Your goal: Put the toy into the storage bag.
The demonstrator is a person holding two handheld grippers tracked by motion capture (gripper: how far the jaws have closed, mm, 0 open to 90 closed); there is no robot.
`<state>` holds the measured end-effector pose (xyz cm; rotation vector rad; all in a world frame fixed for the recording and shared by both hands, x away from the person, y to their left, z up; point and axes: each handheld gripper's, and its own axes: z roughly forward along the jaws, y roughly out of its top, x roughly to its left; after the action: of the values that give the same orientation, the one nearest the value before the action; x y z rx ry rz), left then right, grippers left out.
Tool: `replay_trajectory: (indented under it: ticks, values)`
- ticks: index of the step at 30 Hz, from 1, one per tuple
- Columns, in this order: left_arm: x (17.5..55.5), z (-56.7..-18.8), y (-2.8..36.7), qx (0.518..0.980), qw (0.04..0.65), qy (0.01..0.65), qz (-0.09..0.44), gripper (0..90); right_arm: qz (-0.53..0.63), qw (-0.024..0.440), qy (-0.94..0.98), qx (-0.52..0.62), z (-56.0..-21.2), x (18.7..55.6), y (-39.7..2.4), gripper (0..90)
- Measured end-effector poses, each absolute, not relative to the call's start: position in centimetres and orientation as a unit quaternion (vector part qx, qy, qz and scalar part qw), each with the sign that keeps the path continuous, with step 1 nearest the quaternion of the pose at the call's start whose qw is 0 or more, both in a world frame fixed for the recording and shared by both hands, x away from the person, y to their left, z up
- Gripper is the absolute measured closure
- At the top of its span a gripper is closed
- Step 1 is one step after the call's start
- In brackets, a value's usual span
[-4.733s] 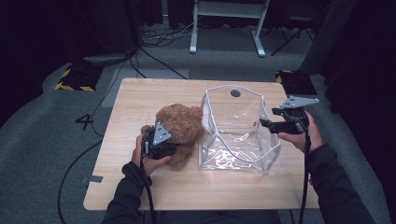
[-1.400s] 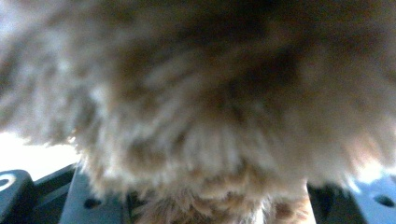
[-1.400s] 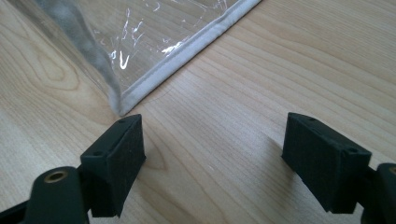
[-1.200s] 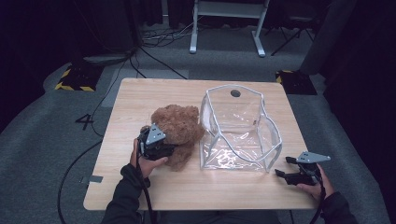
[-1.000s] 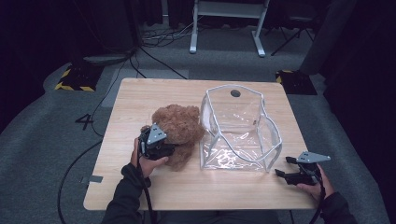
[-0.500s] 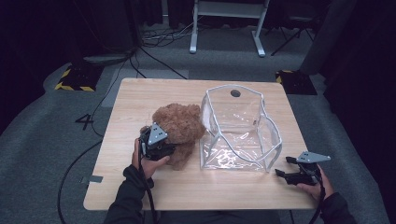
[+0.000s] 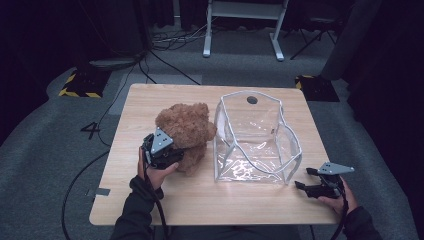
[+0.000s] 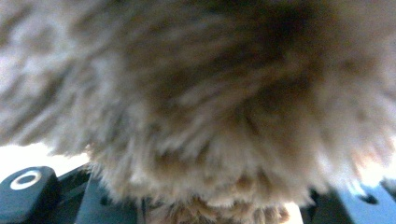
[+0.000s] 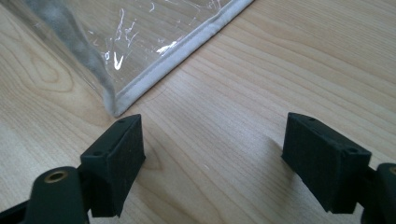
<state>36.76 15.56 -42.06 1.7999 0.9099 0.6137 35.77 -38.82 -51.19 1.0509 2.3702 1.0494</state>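
Observation:
A brown teddy bear (image 7: 185, 127) lies on the wooden table (image 7: 165, 100), left of a clear plastic bag (image 7: 255, 135) with white edging that stands open. My left gripper (image 7: 167, 152) is pressed into the bear's near side and is shut on its fur. In the left gripper view the fur (image 8: 196, 116) bulges between the jaws of the left gripper (image 8: 205, 205). My right gripper (image 7: 302, 179) rests low by the bag's front right corner, open and holding nothing. In the right gripper view the right gripper (image 9: 215, 154) stands just short of the bag's white corner seam (image 9: 140, 42).
A white metal stand (image 7: 242, 25) and cables (image 7: 170, 55) lie on the grey floor beyond the table. A black and yellow striped block (image 7: 80, 85) sits at the far left. Bare tabletop lies along the front edge between my hands.
Several seconds ago the right gripper was up at the bag's right rim; it now sits low at the table's front right. Over the last second nothing has visibly moved.

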Motion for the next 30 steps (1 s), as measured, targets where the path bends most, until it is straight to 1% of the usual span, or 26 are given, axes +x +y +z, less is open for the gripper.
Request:
replay_trajectory:
  ticks: [2, 4, 6, 7, 15, 17, 30]
  values:
    - [36.8, -41.7, 15.7, 0.738, 0.499, 0.376, 0.253, 52.0, 0.371, 0.173, 0.835, 0.367, -51.2, 35.6, -38.9, 22.8]
    - [36.8, -41.3, 15.7, 0.733, 0.505, 0.379, 0.253, 52.1, 0.373, 0.18, 0.835, 0.362, -51.1, 35.4, -38.8, 21.8]
    - [36.9, -40.9, 15.8, 0.731, 0.508, 0.378, 0.256, 52.2, 0.389, 0.165, 0.837, 0.349, -51.0, 35.0, -38.6, 21.2]
    - [36.9, -40.7, 15.9, 0.727, 0.512, 0.379, 0.256, 52.1, 0.392, 0.165, 0.837, 0.343, -50.8, 34.8, -38.4, 20.9]
    - [36.9, -39.3, 16.3, 0.716, 0.52, 0.382, 0.264, 52.2, 0.418, 0.173, 0.839, 0.303, -49.5, 33.2, -35.6, 20.1]
    - [36.9, -38.9, 16.3, 0.715, 0.522, 0.381, 0.268, 52.2, 0.422, 0.169, 0.839, 0.298, -49.5, 33.1, -35.1, 20.1]
    - [37.1, -36.3, 16.2, 0.7, 0.538, 0.379, 0.277, 52.2, 0.411, 0.194, 0.832, 0.317, -50.2, 33.9, -32.6, 20.8]
